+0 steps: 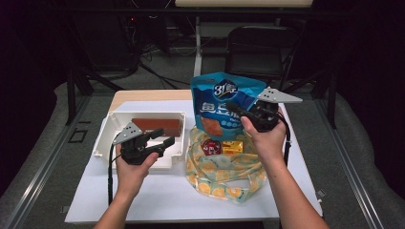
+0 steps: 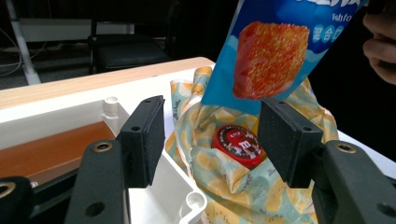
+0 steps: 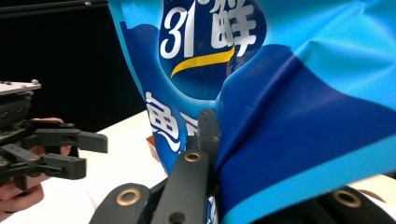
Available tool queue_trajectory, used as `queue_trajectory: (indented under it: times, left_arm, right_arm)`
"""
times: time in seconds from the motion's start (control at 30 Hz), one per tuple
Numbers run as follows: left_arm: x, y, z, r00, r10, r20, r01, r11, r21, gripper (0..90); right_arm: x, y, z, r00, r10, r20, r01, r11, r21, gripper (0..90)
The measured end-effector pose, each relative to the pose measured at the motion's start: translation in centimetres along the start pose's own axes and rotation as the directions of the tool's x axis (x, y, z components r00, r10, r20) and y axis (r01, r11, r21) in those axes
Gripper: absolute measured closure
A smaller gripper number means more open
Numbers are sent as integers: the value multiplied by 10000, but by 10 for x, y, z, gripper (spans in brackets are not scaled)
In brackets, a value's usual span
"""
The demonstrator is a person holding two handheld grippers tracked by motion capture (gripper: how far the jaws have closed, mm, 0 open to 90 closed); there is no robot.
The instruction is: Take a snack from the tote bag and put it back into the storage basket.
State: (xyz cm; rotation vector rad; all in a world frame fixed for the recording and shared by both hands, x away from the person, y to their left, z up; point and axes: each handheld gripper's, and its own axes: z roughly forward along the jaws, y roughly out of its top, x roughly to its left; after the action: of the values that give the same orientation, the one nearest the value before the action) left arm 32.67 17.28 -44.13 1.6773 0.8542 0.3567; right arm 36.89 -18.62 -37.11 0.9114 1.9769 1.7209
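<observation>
At the left of the high view, a white plastic tray (image 1: 106, 133) with a brown rectangular slab (image 1: 155, 126) in it sits on the white table (image 1: 157, 195). The left gripper (image 1: 162, 139) hovers over the tray's near right corner with its jaws spread wide and nothing between them; in the left gripper view its two black pads (image 2: 148, 135) stand well apart, framing a red round tin (image 2: 238, 144) that lies farther off in the folds of a yellow-and-green patterned cloth bag (image 2: 224, 186). That cloth bag (image 1: 224, 179) lies just right of the tray, with the red tin (image 1: 210, 146) and a small yellow packet (image 1: 232, 146) in its open mouth. Above the bag, the right gripper (image 1: 239, 111) pinches a blue snack bag (image 1: 222, 102) by its right side, holding it upright in the air with its lower end hanging over the cloth bag's opening. In the right gripper view the jaws are pressed together on the creased blue foil (image 3: 289, 121).
</observation>
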Motion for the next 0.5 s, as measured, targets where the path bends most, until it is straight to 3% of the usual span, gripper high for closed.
queue_trajectory:
  times: [0.5]
  left_arm:
    - [-2,21,-5,9995,299,109,-293,9982,-524,397]
  right_arm:
    - [32,0,28,9975,-175,-692,183,9998,123,900]
